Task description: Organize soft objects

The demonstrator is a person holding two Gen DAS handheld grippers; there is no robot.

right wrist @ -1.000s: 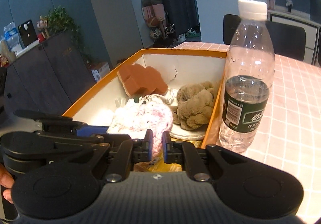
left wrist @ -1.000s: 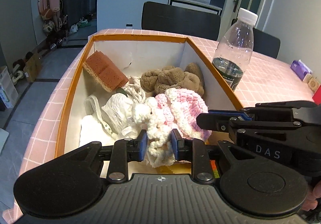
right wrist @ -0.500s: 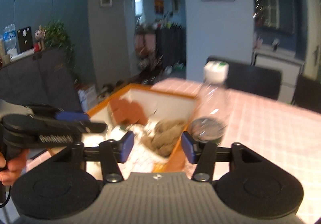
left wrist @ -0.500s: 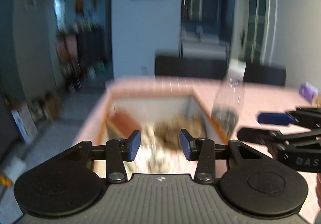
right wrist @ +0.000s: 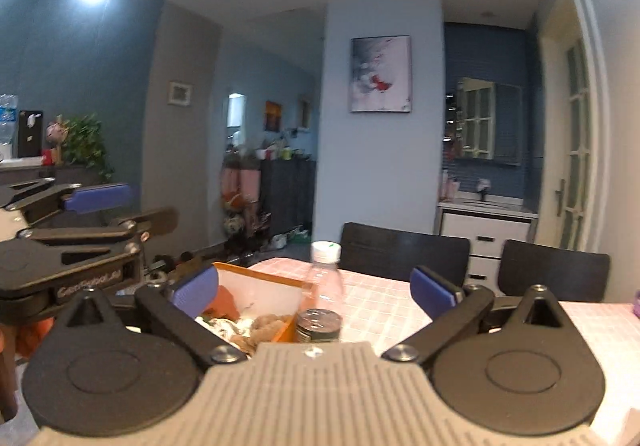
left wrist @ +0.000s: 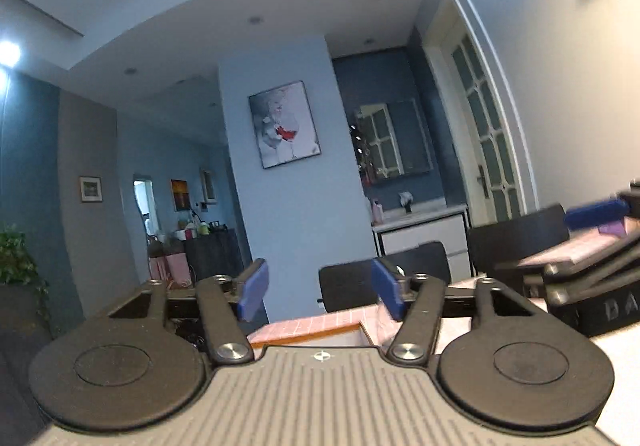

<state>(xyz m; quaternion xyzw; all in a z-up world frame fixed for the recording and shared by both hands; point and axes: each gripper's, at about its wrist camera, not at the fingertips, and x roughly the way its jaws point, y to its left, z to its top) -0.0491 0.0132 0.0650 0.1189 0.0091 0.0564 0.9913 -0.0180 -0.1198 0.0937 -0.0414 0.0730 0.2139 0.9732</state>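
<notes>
Both grippers are raised and tilted up toward the room. My left gripper (left wrist: 318, 290) is open and empty; only the far orange rim of the box (left wrist: 308, 338) shows below it. My right gripper (right wrist: 316, 288) is open wide and empty, above the near end of the orange-rimmed white box (right wrist: 260, 278). In the right wrist view the box holds an orange sponge (right wrist: 226, 302), a brown plush (right wrist: 266, 326) and white soft items (right wrist: 230, 326). The left gripper shows at the left of the right wrist view (right wrist: 96, 198), the right gripper at the right of the left wrist view (left wrist: 596, 212).
A clear water bottle (right wrist: 324, 298) with a white cap stands on the pink checked tablecloth (right wrist: 384, 310) right of the box. Black chairs (right wrist: 404, 252) stand behind the table. A purple pack (right wrist: 636, 306) lies at the far right edge.
Both grippers let go of the pink-and-white knitted item, opened, and lifted up and back from the box, tilting up toward the room.
</notes>
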